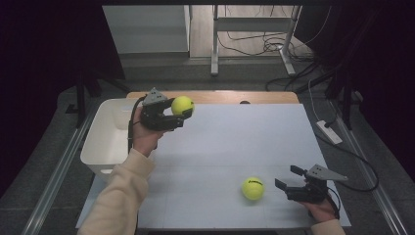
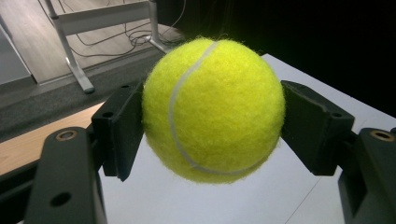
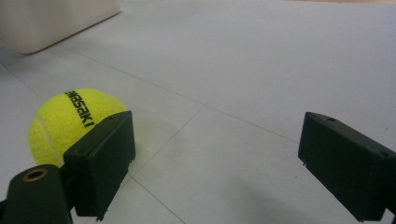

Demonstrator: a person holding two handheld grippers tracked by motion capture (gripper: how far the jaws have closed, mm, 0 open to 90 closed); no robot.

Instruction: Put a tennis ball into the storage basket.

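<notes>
Yellow felt gave slightly where my left hand-held gripper (image 1: 182, 116) clamped the tennis ball (image 1: 182, 105) across its middle, aloft beside the white bin (image 1: 105, 134); I judged it light, springy, grippy; my right hand-held gripper (image 1: 286, 177) stood open near the second ball (image 1: 253, 188) on the worktop (image 1: 235, 142).

Bin (image 1: 105, 142) sits at the desk's (image 1: 230, 147) left edge. Left gripper (image 1: 180, 112) is raised just right of the bin, toward the far side, with one ball (image 1: 182, 105) between its jaws. Second ball (image 1: 253, 188) lies on the desk near the front, right of centre; right gripper (image 1: 288, 178) is just right of it, apart.
</notes>
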